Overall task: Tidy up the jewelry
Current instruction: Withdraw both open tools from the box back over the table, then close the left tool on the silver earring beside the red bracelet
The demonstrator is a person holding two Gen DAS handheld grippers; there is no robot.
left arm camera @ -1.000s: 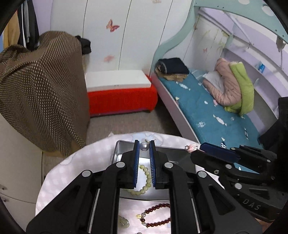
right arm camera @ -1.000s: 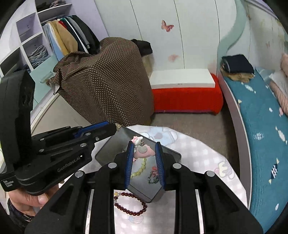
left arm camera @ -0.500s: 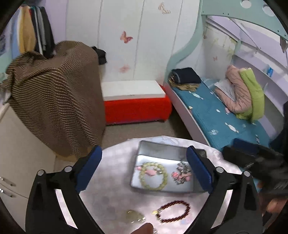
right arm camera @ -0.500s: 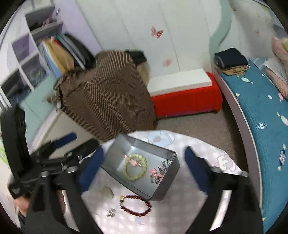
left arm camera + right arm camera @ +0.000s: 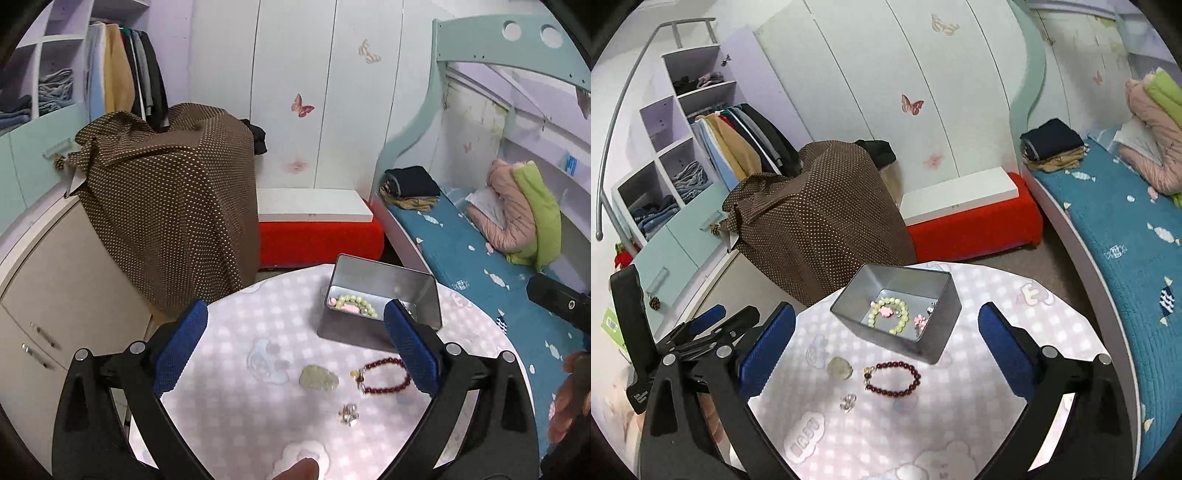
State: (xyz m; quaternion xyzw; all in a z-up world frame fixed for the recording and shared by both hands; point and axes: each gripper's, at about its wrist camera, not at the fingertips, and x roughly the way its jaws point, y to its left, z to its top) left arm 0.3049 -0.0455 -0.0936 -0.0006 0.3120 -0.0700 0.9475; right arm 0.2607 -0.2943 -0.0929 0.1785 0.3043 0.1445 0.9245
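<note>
- On the round checked table [image 5: 997,332], left to right in the right wrist view: left gripper [image 5: 713,325] at the table's left edge, pale green pendant [image 5: 840,367], small silver charm [image 5: 847,401], dark red bead bracelet [image 5: 892,378], grey metal tin [image 5: 923,345].
- Both pairs of jaws have just been opening; 1 second ago each was nearly closed over the tin, the right on a pink charm. Now left gripper [image 5: 295,343] and right gripper [image 5: 886,343] stand wide apart with nothing between the pads.
- Both views now sit farther back from the tin; more bare tabletop shows in front of it.
- Inside the tin now: green bead bracelet [image 5: 889,316] with a pink charm [image 5: 885,311] across it, a second pink piece [image 5: 919,320] beside it.
- Pendant, silver charm and red bracelet lie on the cloth just in front of the tin, apart from one another.
- Left wrist view: blue right pad [image 5: 410,350] covers the tin's near right corner and part of the red bracelet [image 5: 384,376].
- Right gripper's body [image 5: 557,306] is cut off at the frame edge; a fingertip [image 5: 295,469] intrudes at the bottom.
- Silver charm [image 5: 349,413] too small to identify.
</note>
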